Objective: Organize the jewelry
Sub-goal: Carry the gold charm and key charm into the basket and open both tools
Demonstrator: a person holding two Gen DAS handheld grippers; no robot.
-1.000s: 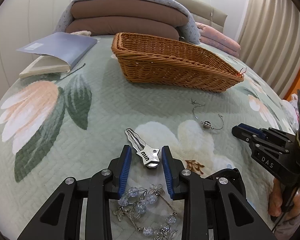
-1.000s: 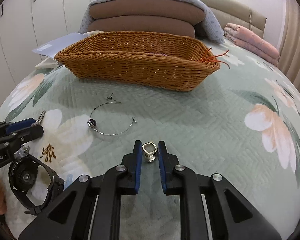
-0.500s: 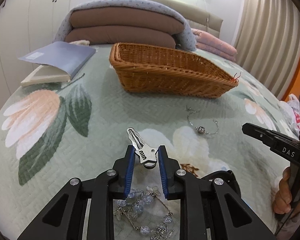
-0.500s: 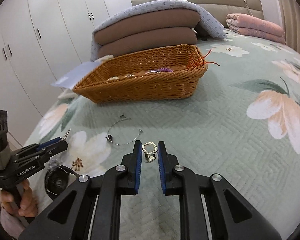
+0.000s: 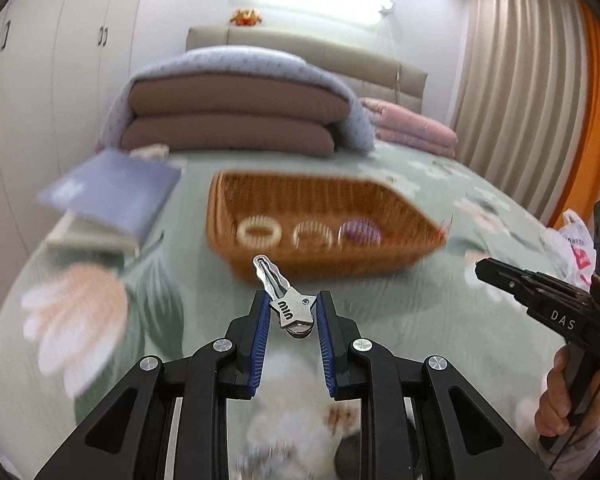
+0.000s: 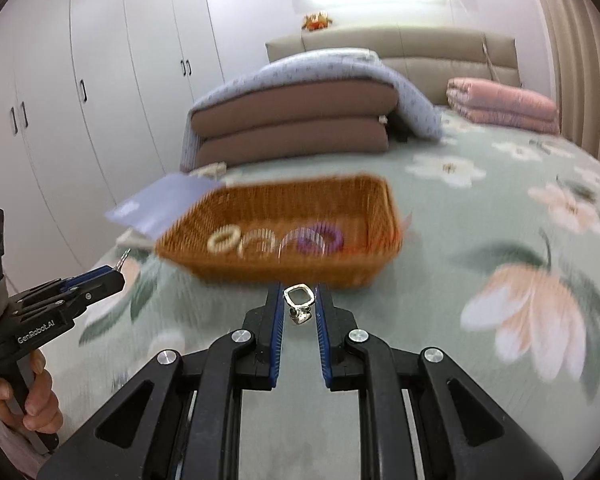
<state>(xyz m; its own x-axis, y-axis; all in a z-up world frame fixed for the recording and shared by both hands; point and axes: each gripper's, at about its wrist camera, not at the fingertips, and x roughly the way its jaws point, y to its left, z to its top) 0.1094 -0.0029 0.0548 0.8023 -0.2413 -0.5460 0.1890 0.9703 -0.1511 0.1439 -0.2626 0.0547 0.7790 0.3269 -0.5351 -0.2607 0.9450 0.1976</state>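
My left gripper (image 5: pixel 291 307) is shut on a silver hair clip (image 5: pixel 286 298) and holds it in the air above the bed. My right gripper (image 6: pixel 299 302) is shut on a silver ring (image 6: pixel 299 303), also lifted. A wicker basket (image 5: pixel 316 192) stands ahead on the bedspread; it also shows in the right wrist view (image 6: pixel 292 194). Inside it lie a cream ring-shaped hair tie (image 5: pixel 259 233), a pale one (image 5: pixel 313 236) and a purple one (image 5: pixel 360 233). The right gripper shows at the right of the left wrist view (image 5: pixel 484 270), and the left gripper at the left of the right wrist view (image 6: pixel 114 278).
A blue book (image 5: pixel 112 194) lies left of the basket. Folded brown cushions under a blue quilt (image 5: pixel 236 120) and pink bedding (image 5: pixel 412 128) lie behind it. A white plastic bag (image 5: pixel 576 248) sits at the right bed edge. Wardrobes (image 6: pixel 80 100) stand on the left.
Both grippers have risen from the bedspread with the hair clip and the ring held. The basket's inside now shows. The wire bracelet and bead bracelet have dropped out of clear view.
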